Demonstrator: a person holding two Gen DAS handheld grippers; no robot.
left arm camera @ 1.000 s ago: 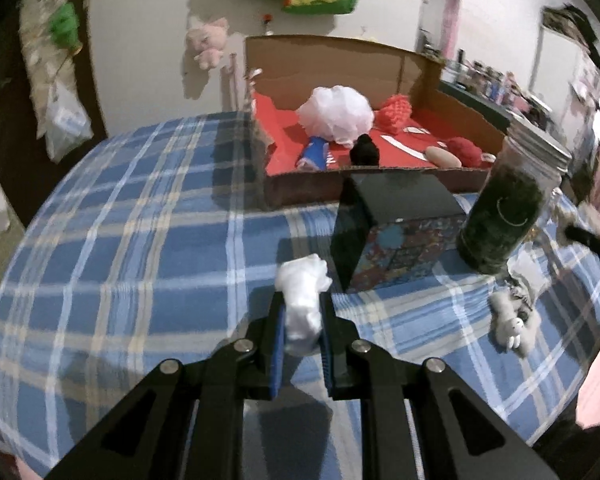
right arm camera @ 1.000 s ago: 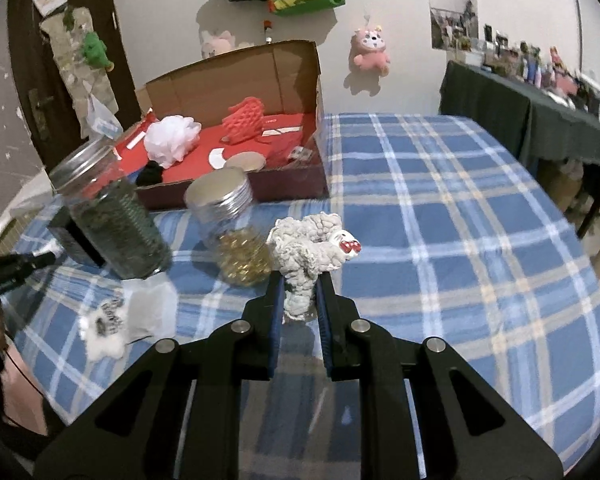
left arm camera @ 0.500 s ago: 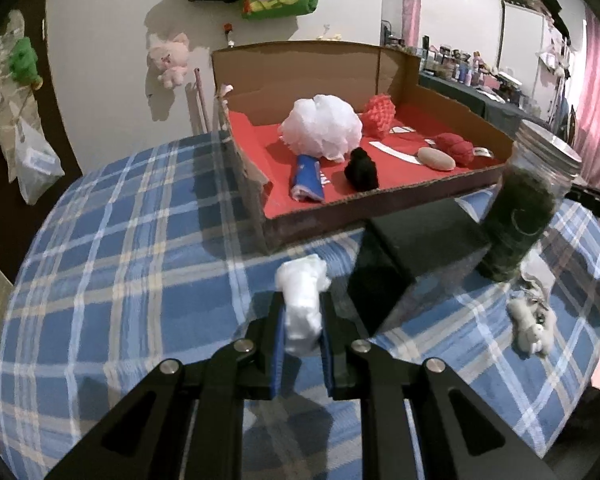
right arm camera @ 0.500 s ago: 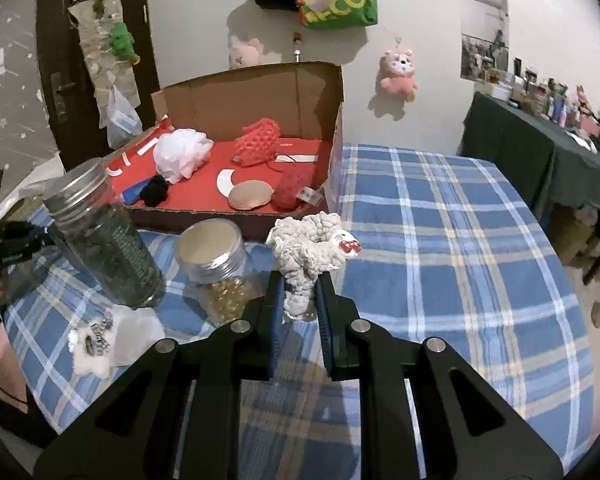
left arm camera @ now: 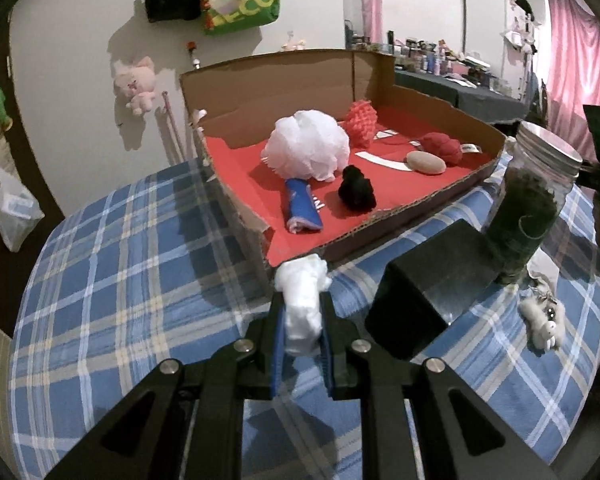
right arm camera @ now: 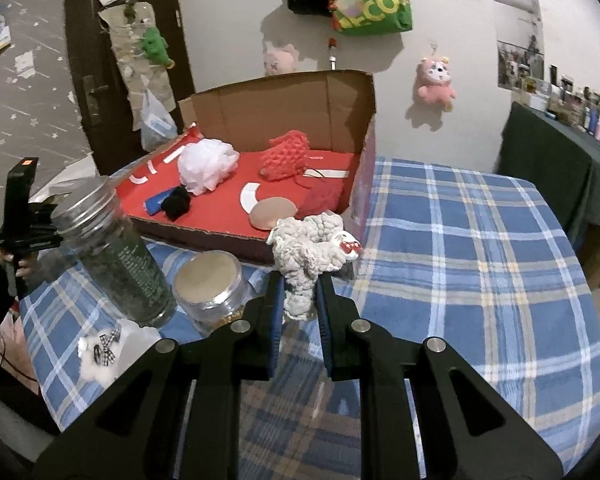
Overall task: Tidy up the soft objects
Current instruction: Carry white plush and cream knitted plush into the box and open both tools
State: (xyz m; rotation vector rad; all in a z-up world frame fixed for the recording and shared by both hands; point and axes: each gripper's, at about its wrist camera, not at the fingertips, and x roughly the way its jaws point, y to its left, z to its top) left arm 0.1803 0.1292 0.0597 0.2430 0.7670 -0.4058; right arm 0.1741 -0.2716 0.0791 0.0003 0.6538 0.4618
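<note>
My left gripper (left arm camera: 301,312) is shut on a small white soft wad (left arm camera: 302,300), held above the table just short of the near left corner of the cardboard box (left arm camera: 384,224). My right gripper (right arm camera: 299,292) is shut on a cream knitted toy (right arm camera: 306,248) with a red bow, held near the box's front right corner (right arm camera: 360,200). The box has a red floor and holds a white mesh pouf (left arm camera: 308,150), a red knitted piece (left arm camera: 360,122), a black ball (left arm camera: 356,190), a blue roll (left arm camera: 302,208), a tan pad (left arm camera: 426,162) and a dark red knit (left arm camera: 442,148).
A tall jar of dark green stuff (left arm camera: 530,212) (right arm camera: 112,256), a short jar with a gold lid (right arm camera: 212,292) and a black cube (left arm camera: 428,292) stand on the blue plaid table in front of the box. Small white plush toys (left arm camera: 544,320) (right arm camera: 100,352) lie near the jars.
Both grippers have risen and moved toward the box with their loads still gripped. The box now looks nearer and is seen from higher up in both views.
</note>
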